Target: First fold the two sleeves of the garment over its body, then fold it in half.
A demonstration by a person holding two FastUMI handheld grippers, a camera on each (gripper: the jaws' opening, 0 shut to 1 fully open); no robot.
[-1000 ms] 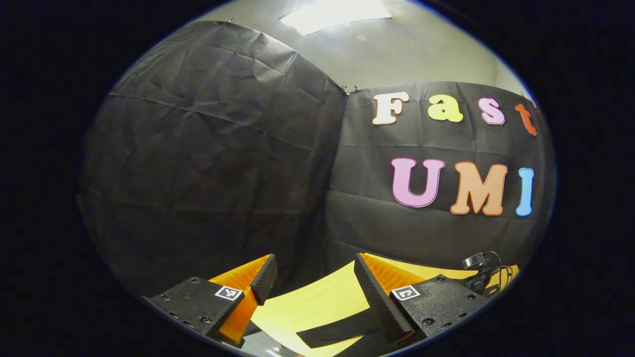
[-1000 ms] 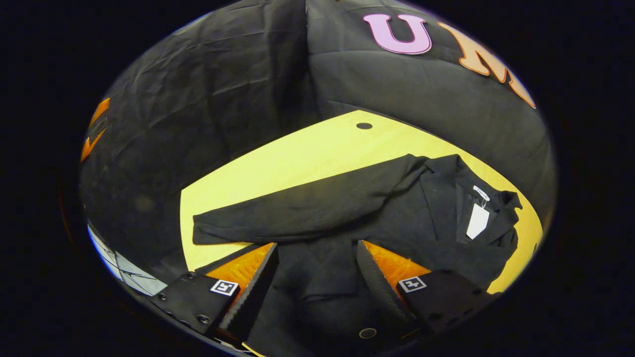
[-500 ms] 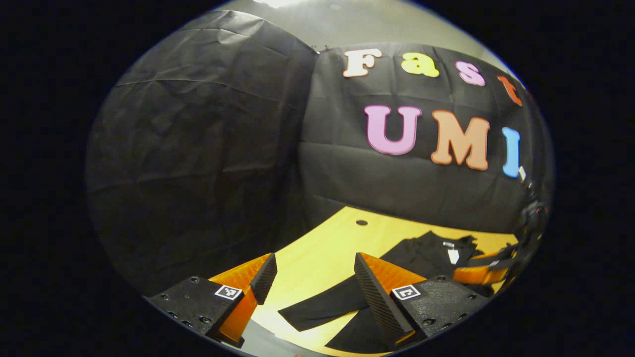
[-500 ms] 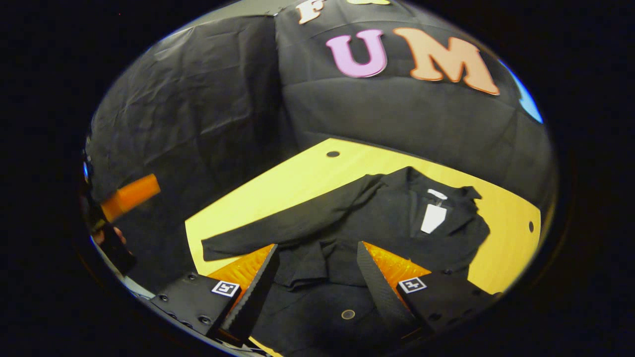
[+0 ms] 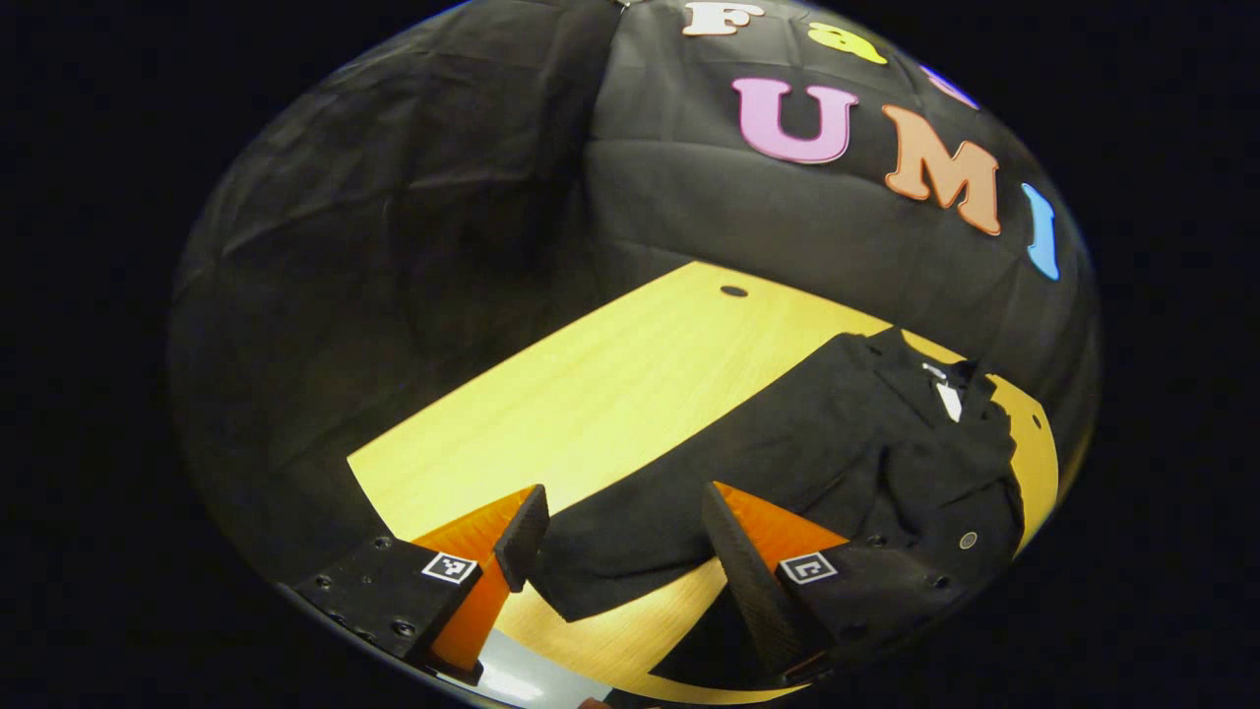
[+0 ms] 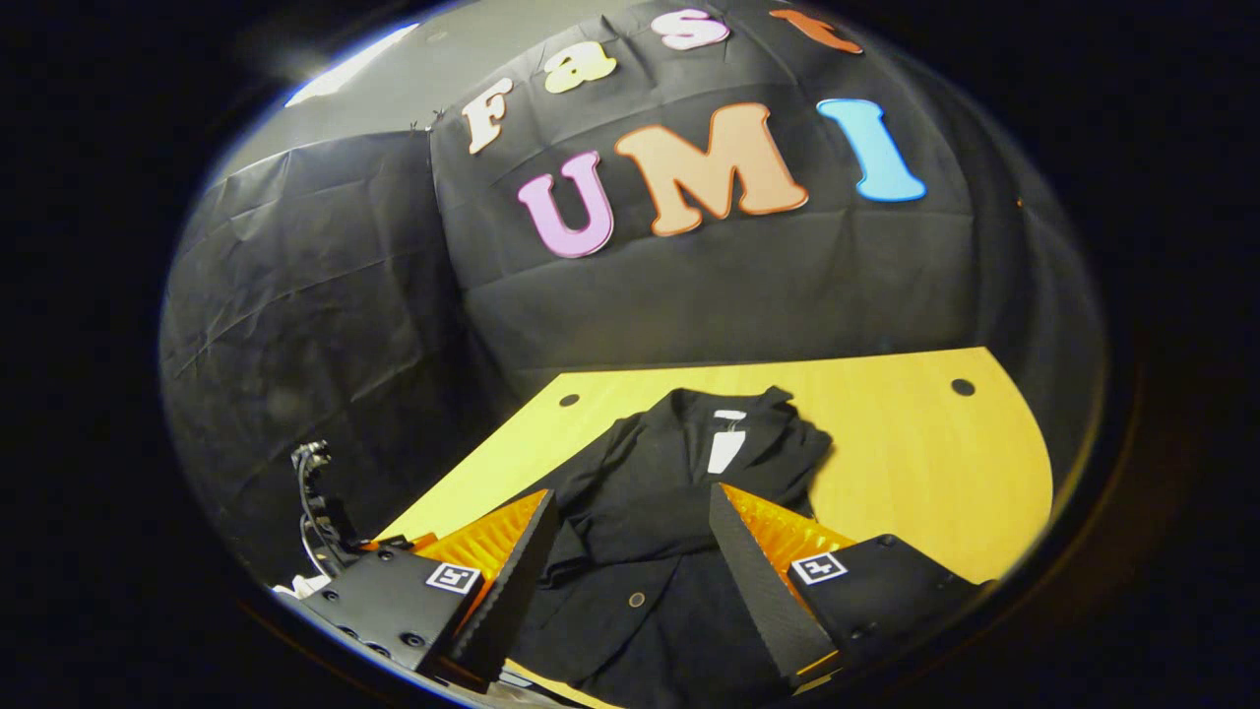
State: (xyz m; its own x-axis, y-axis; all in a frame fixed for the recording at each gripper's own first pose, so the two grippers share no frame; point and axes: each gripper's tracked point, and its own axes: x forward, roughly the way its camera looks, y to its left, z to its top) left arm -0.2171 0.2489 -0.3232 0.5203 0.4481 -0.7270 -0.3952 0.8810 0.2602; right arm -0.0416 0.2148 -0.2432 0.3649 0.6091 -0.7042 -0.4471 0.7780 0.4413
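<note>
The black jacket (image 5: 866, 463) lies on the yellow bench (image 5: 610, 374), one sleeve (image 5: 630, 551) stretching to lower centre of the left gripper view. The left gripper (image 5: 615, 537), jaws wide and empty, should pinch the cuff squarely. The right gripper (image 6: 630, 561) hovers wide, empty.

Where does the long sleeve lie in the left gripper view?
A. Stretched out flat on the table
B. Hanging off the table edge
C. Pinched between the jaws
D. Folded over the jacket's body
A: the sleeve lies spread on the table, its cuff between the open jaws of the left gripper, unpinched.
</note>
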